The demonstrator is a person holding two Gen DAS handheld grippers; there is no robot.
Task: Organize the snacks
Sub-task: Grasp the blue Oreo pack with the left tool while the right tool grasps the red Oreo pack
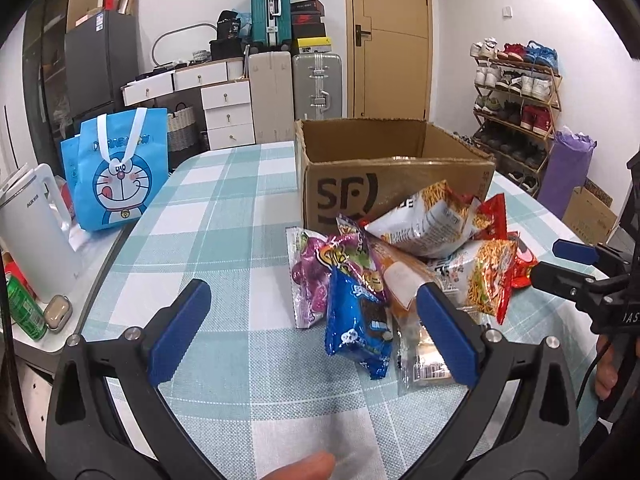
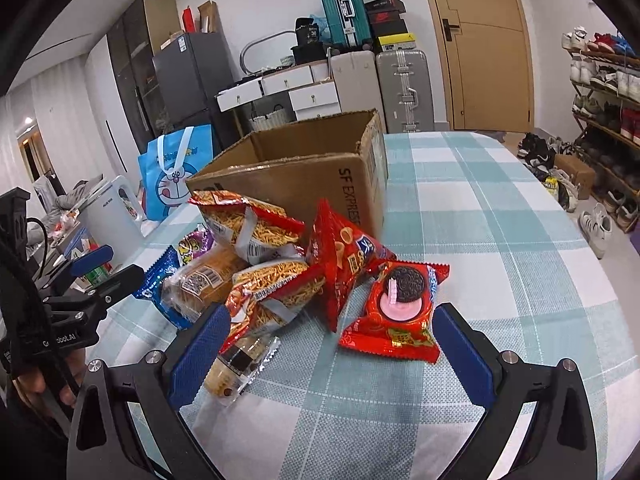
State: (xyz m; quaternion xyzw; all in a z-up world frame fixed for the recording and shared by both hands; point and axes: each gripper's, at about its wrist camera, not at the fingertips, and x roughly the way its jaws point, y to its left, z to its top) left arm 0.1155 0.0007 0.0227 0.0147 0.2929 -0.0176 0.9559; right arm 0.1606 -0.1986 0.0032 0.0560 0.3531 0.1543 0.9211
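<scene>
Room: closed wooden door, stacked suitcases, shoe rack. Table under a teal-checked cloth carries an open cardboard box, inside hidden by its walls. Snack pile sits just in front of the box, packets overlapping, lower ones half covered. Left gripper and right gripper are both spread wide, holding nothing.

On the surface a cardboard box stands open, and a heap of snack packets lies just in front of it, packets overlapping. A cookie packet lies at the heap's right edge. Left of the box, off the surface, stand a tote bag and a kettle.
</scene>
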